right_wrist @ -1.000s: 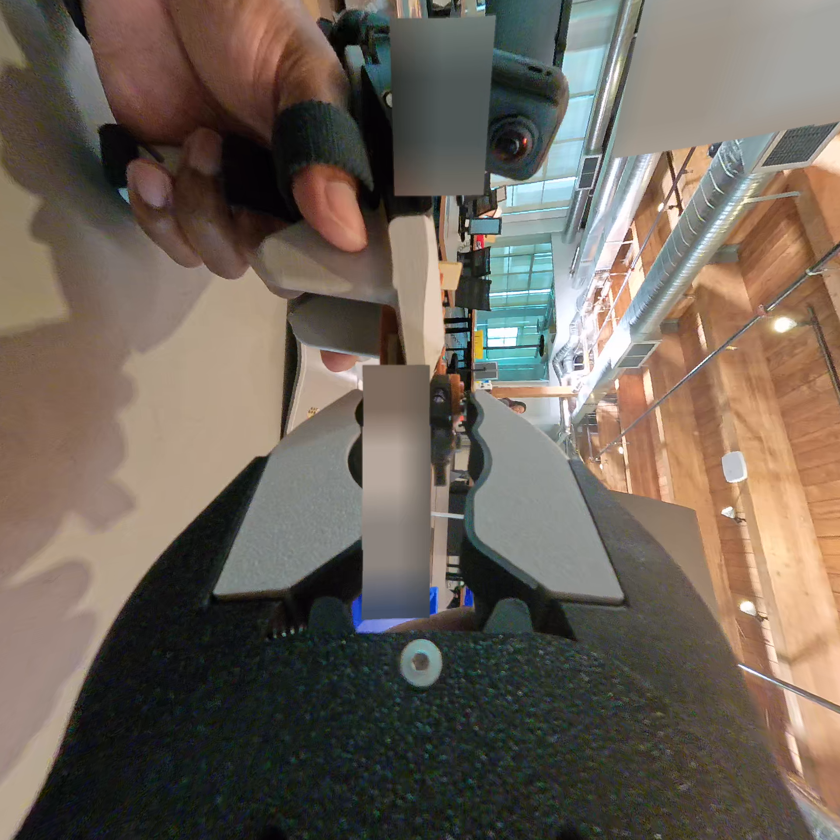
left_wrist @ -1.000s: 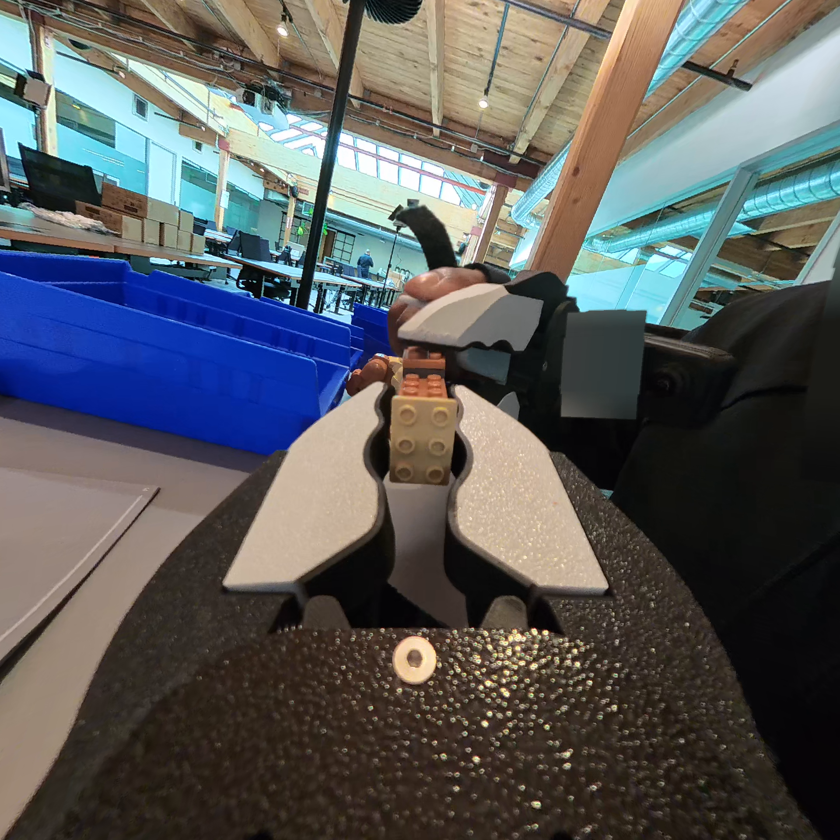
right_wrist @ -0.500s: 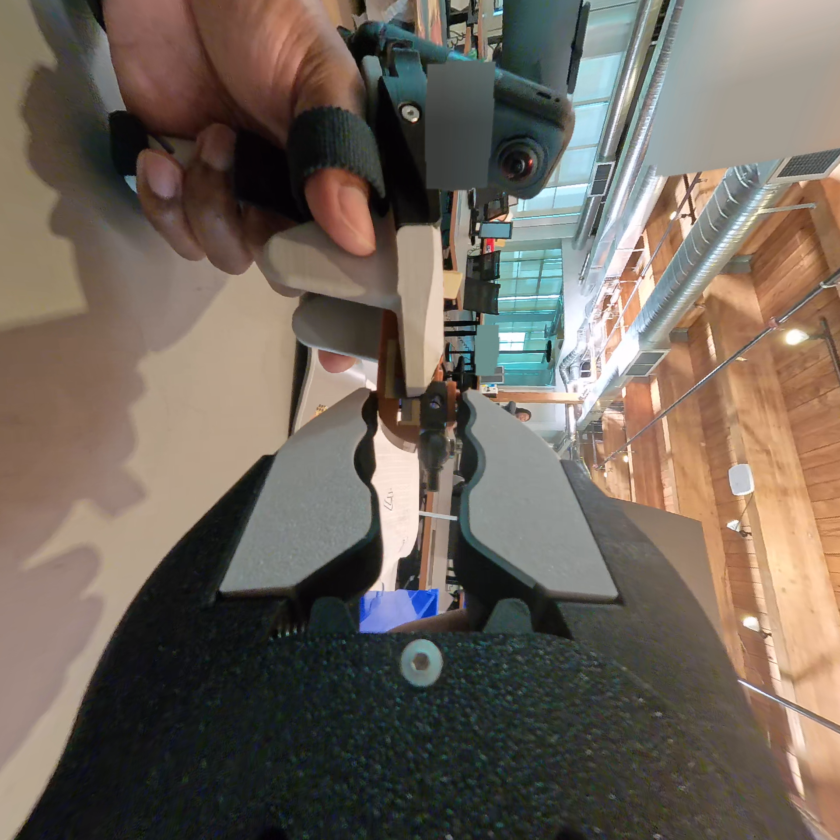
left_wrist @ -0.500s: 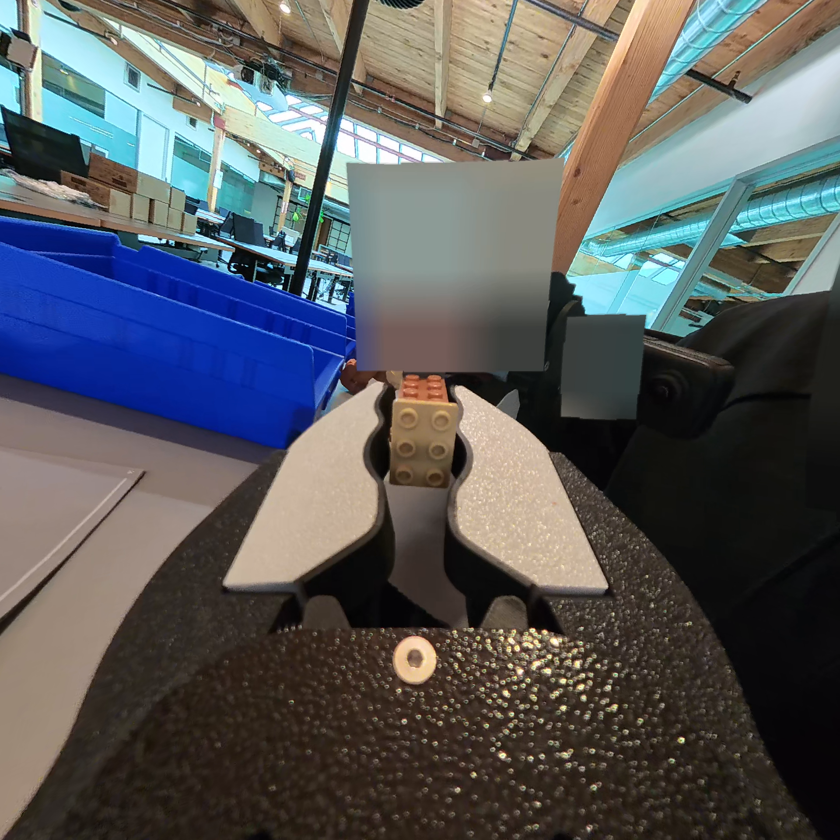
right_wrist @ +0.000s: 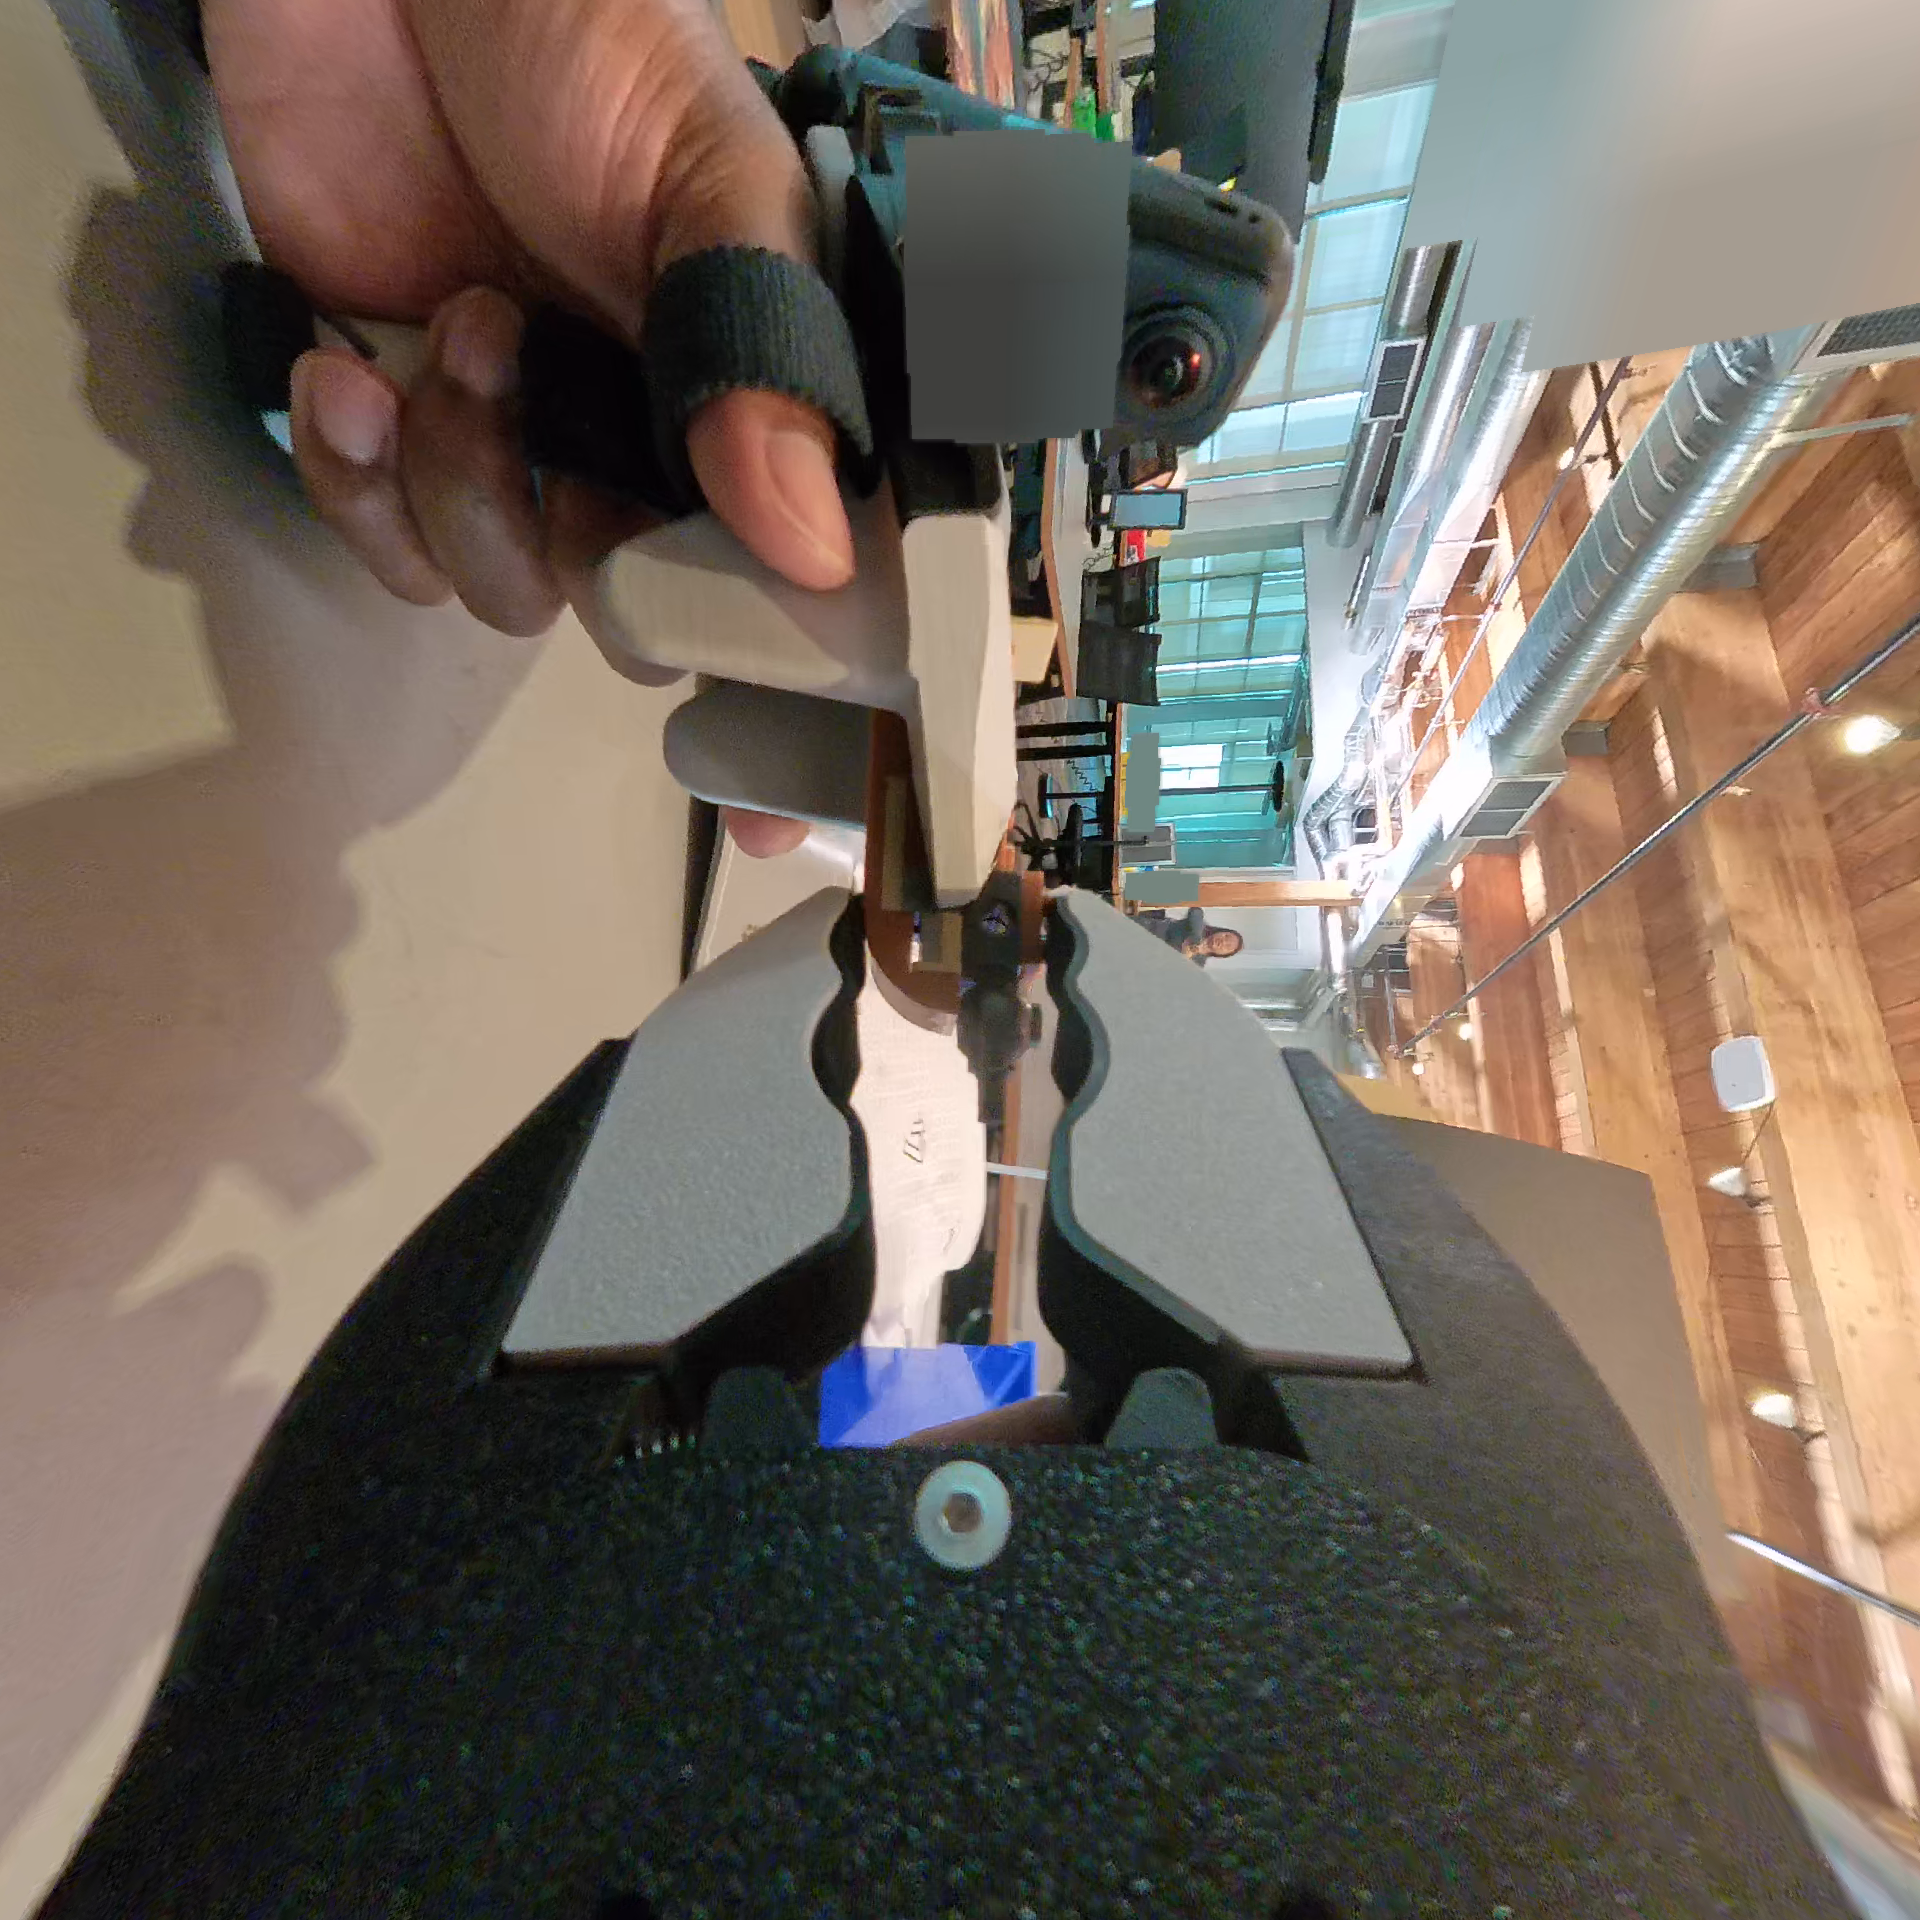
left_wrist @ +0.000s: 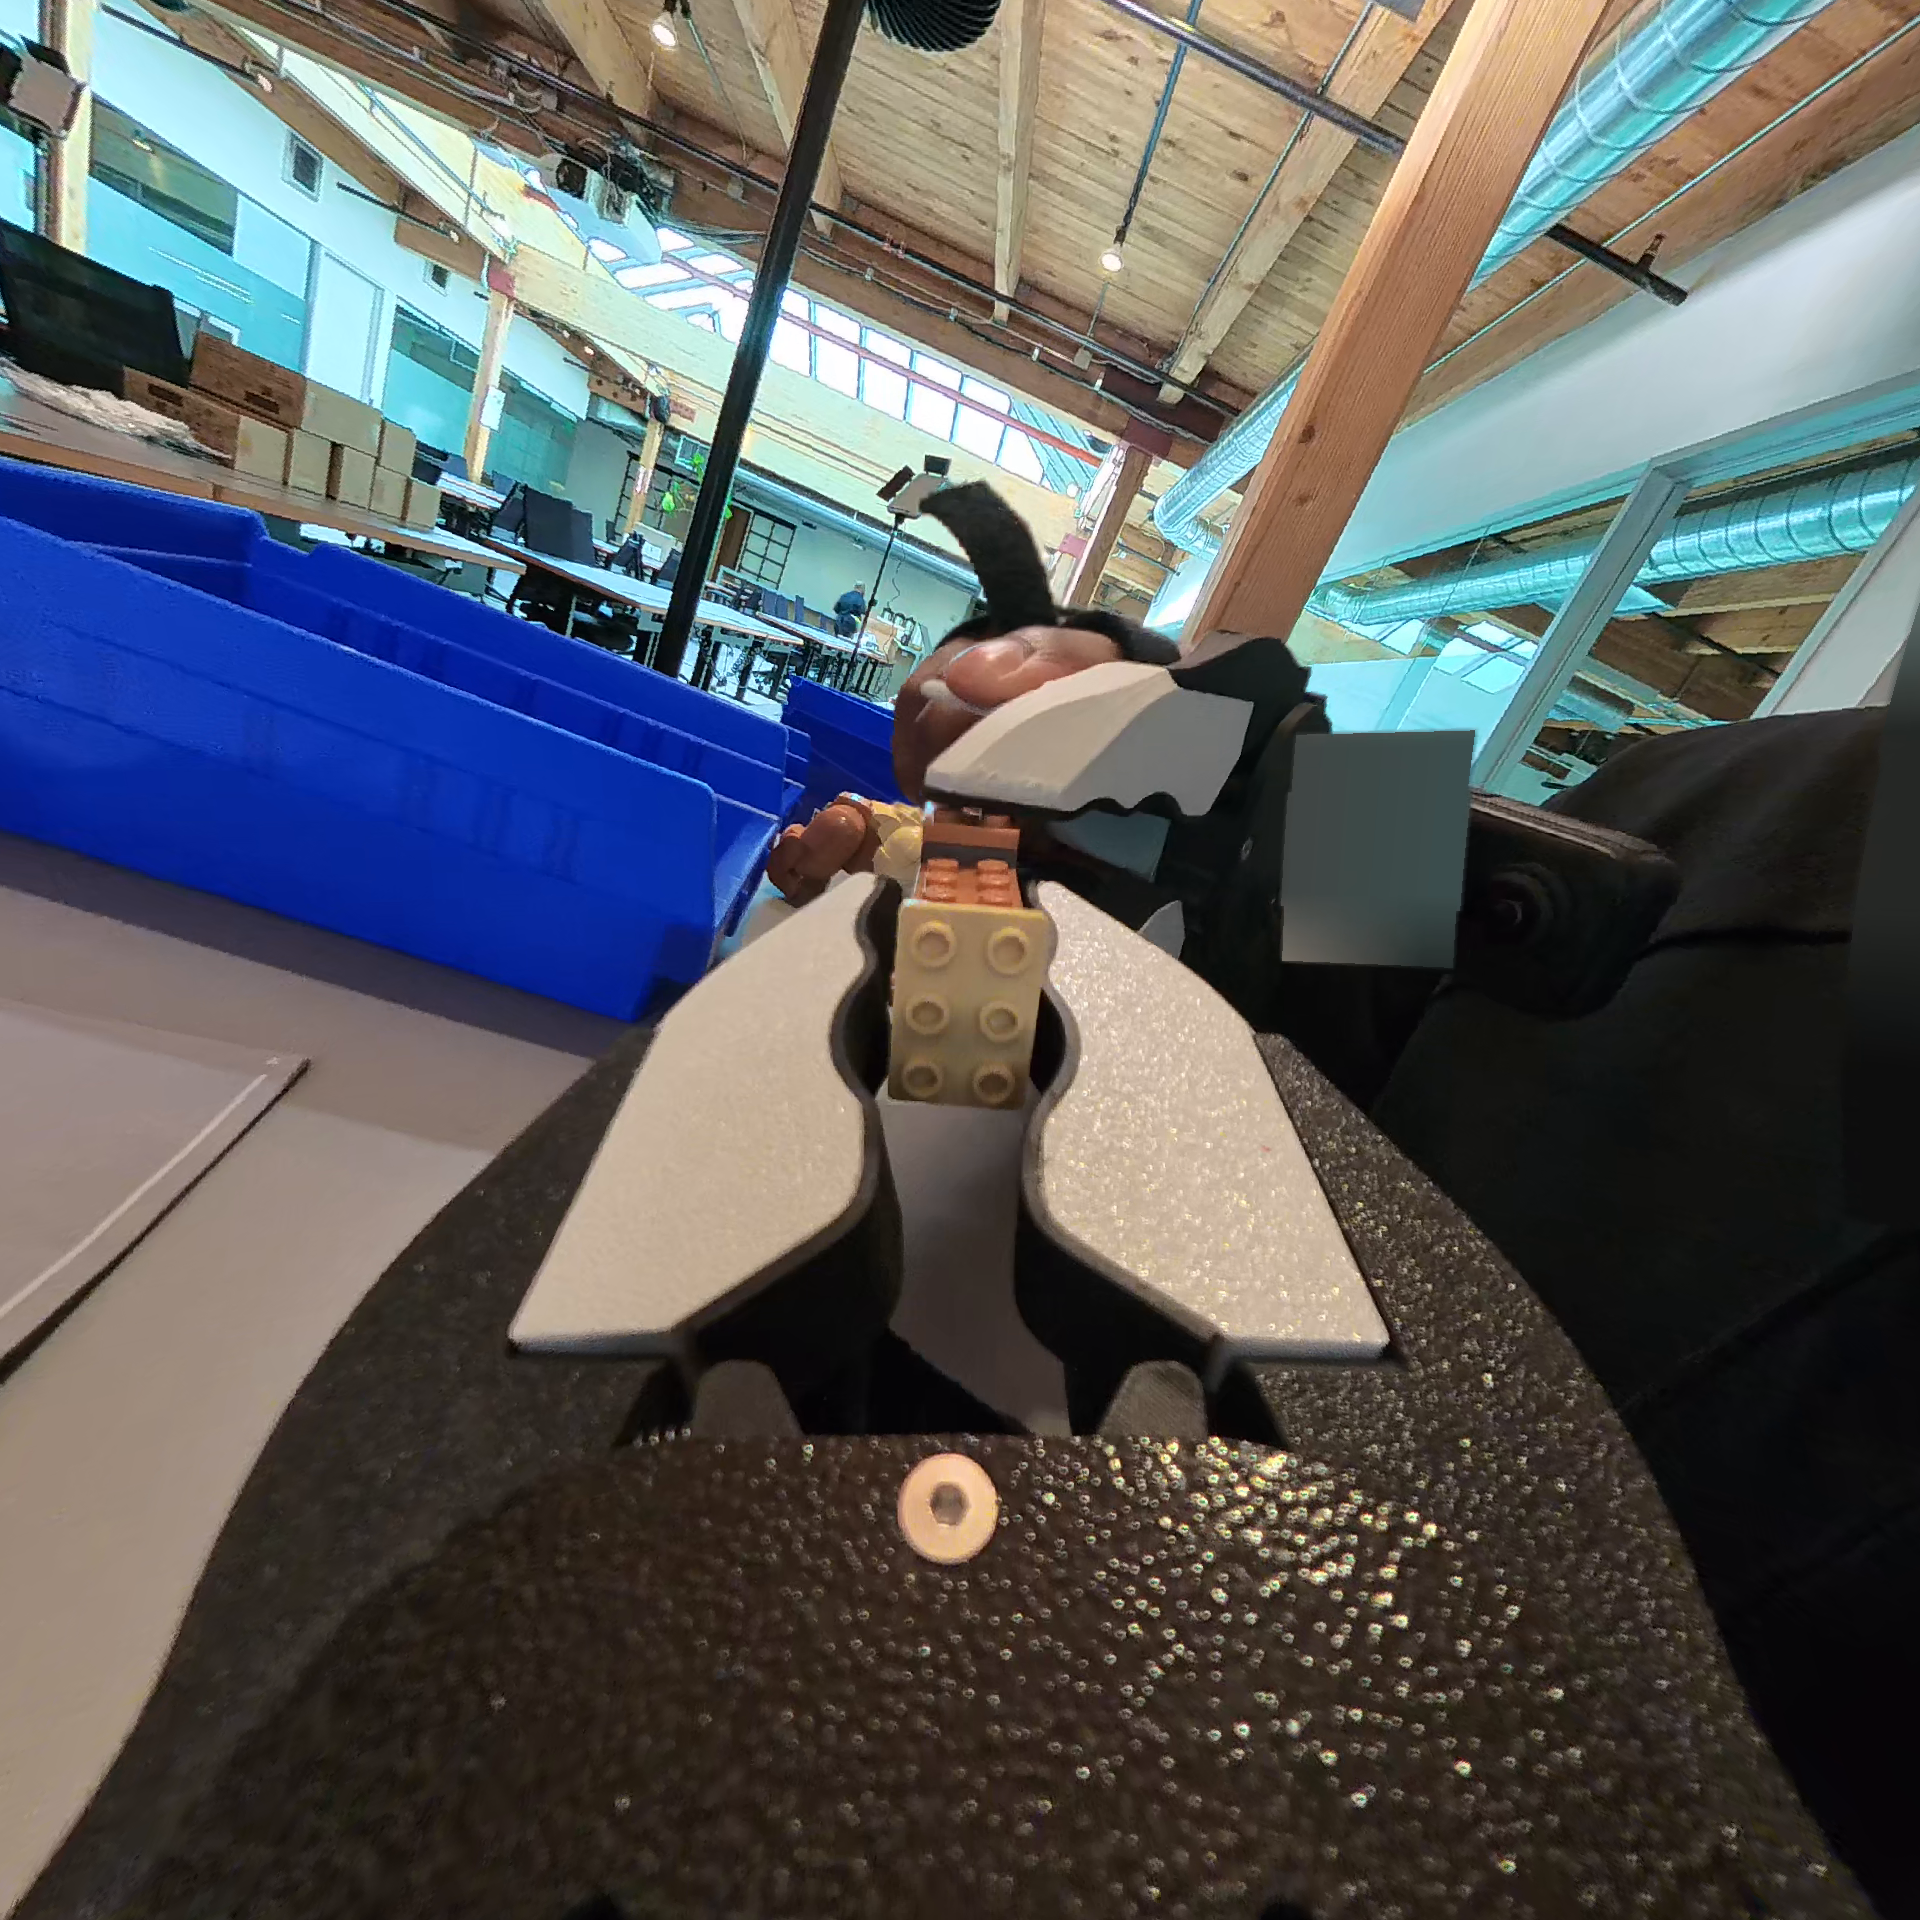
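My left gripper point(left_wrist: 961, 914) is shut on a tan studded brick point(left_wrist: 966, 1008), studs facing the camera, held above the grey table. Brown bricks point(left_wrist: 971, 878) are joined to its far end. My right gripper point(left_wrist: 997, 816) faces it, turned on its side, one finger point(left_wrist: 1081, 738) above the brown end. In the right wrist view my right gripper point(right_wrist: 956, 920) is shut on that brown end piece point(right_wrist: 888, 935), which carries a small black part point(right_wrist: 997, 997); both pads touch it. The left gripper's finger point(right_wrist: 956, 707) and the hand point(right_wrist: 499, 260) holding it show just beyond.
Blue plastic bins point(left_wrist: 364, 790) stand along the left of the table. A grey mat point(left_wrist: 104, 1122) lies at the near left. A small brown and tan brick figure point(left_wrist: 831, 847) lies by the bins. A person's dark clothing point(left_wrist: 1662, 1143) fills the right side. Both grippers' tips are close together, under 4 cm apart.
My right gripper's jaws narrowed onto the brown end piece between one second and half a second ago and have held since. My left gripper kept its grip on the tan brick.
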{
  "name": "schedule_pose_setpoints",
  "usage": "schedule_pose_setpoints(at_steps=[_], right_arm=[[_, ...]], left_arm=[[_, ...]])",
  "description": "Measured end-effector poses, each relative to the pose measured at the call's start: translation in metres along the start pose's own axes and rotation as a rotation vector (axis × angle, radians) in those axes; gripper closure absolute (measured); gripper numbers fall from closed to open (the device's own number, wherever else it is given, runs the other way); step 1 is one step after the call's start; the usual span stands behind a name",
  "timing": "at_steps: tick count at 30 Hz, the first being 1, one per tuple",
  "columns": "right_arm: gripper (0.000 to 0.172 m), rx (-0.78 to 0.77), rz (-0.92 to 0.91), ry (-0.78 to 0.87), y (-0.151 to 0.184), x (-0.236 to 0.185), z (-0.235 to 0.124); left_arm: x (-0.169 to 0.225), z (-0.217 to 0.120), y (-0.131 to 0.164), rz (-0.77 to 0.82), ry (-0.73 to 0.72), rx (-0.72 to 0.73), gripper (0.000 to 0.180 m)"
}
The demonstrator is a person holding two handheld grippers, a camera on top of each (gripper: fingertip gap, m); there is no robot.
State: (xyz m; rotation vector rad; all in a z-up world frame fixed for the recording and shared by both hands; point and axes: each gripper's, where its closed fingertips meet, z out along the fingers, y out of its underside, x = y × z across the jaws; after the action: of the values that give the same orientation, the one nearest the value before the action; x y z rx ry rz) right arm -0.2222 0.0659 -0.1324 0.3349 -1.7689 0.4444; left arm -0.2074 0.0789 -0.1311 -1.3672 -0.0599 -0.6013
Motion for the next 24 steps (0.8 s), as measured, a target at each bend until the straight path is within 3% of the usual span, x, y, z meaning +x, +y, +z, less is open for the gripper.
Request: schedule_pose_setpoints(at_steps=[10,17,24], right_arm=[[0.126,0.000,0.113,-0.012,0.006,0.002,0.003],[0.136,0.016,0.075,-0.044,0.002,-0.006,0.002],[0.138,0.007,0.050,-0.044,0.003,-0.007,0.001]], left_arm=[[-0.003,-0.002,-0.002,0.049,-0.021,-0.014,0.159],[0.002,0.001,0.005,0.167,-0.031,-0.078,0.159],[0.002,0.001,0.005,0.140,-0.029,-0.065,0.159]])
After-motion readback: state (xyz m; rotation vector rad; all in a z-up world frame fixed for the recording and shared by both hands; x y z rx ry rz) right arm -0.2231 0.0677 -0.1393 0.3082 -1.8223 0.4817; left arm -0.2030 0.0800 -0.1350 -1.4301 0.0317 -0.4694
